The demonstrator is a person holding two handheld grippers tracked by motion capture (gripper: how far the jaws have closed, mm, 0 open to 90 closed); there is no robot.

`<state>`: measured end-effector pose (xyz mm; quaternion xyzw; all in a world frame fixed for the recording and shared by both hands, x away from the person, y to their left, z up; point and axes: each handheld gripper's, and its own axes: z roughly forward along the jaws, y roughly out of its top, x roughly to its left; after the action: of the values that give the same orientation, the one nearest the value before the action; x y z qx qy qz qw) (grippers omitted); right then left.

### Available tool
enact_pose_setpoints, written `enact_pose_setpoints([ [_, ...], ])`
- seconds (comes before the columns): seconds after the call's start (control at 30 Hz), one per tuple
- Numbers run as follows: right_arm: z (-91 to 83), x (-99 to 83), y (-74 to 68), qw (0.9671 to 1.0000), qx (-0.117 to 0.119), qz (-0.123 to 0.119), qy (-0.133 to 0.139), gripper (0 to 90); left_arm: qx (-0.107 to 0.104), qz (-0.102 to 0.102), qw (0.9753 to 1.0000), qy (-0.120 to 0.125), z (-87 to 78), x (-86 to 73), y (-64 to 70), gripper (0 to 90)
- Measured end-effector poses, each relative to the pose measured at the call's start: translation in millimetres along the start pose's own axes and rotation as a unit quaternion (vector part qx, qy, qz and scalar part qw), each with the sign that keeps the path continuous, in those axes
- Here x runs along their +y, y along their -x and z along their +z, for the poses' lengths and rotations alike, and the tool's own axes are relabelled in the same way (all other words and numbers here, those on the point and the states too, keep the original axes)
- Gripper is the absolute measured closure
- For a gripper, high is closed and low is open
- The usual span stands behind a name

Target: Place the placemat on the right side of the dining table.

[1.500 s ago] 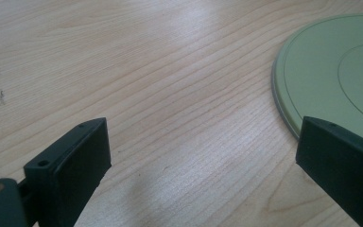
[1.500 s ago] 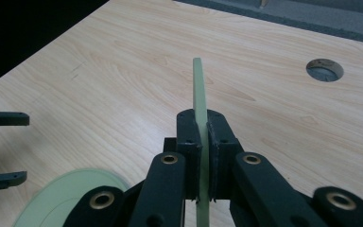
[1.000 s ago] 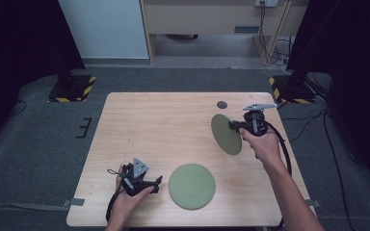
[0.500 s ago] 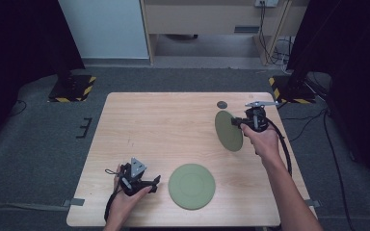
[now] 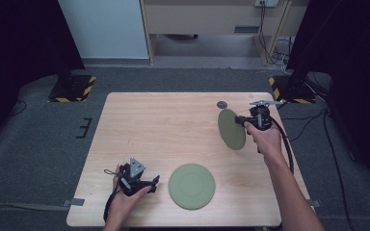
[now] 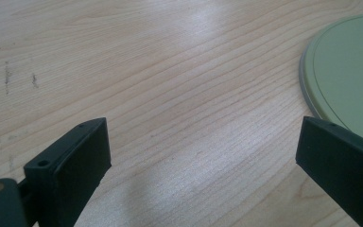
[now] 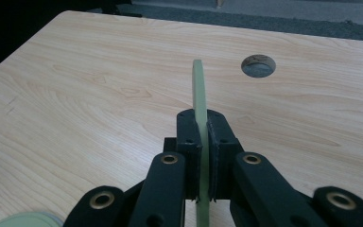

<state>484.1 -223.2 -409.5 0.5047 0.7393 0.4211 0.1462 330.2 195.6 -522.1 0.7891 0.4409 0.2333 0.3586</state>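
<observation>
A green plate (image 5: 191, 186) lies flat near the table's front edge; its rim (image 6: 340, 71) shows at the right of the left gripper view. My left gripper (image 5: 153, 183) rests just left of it, open, nothing between its fingers (image 6: 71, 165). A second green plate (image 5: 231, 129) hangs on edge above the table's right side. My right gripper (image 5: 243, 121) is shut on its rim, and in the right gripper view the plate (image 7: 198, 90) stands edge-on between the clamped jaws.
The light wooden table (image 5: 149, 125) has a round cable hole (image 5: 221, 104) near its far right edge, also seen as a hole (image 7: 258, 65) beyond the held plate. Grey floor surrounds the table, and a cabinet stands behind it.
My right gripper has carried the held plate slightly toward the far right and turned it more on edge. The left gripper has stayed put.
</observation>
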Motion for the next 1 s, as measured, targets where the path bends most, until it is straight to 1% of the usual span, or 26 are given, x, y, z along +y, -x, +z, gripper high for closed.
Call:
enact_pose_setpoints([
  [0.1,-1.9,-0.1,4.6,1.0,-0.004,0.001,0.001,85.7,0.0,-0.001,1.0,0.0,-0.1,-0.3,-0.1,3.4],
  [0.33,-5.7,-0.7,17.2,0.9998,-0.013,0.014,0.002,85.8,0.0,0.001,1.0,-0.002,0.5,-0.6,0.8,3.5],
  [0.5,-8.3,-2.6,24.0,0.9997,-0.02,0.012,0.002,85.7,0.002,0.001,1.0,-0.003,0.5,-1.1,0.0,3.5],
  [0.87,-14.6,-13.4,45.0,0.9989,-0.043,0.02,-0.006,85.7,0.005,-0.002,1.0,-0.006,0.3,-1.7,-3.7,3.5],
  [1.0,-14.0,-19.5,57.7,0.998,-0.054,0.028,-0.014,85.6,0.008,-0.007,0.9999,-0.006,0.3,-2.1,-7.9,3.5],
])
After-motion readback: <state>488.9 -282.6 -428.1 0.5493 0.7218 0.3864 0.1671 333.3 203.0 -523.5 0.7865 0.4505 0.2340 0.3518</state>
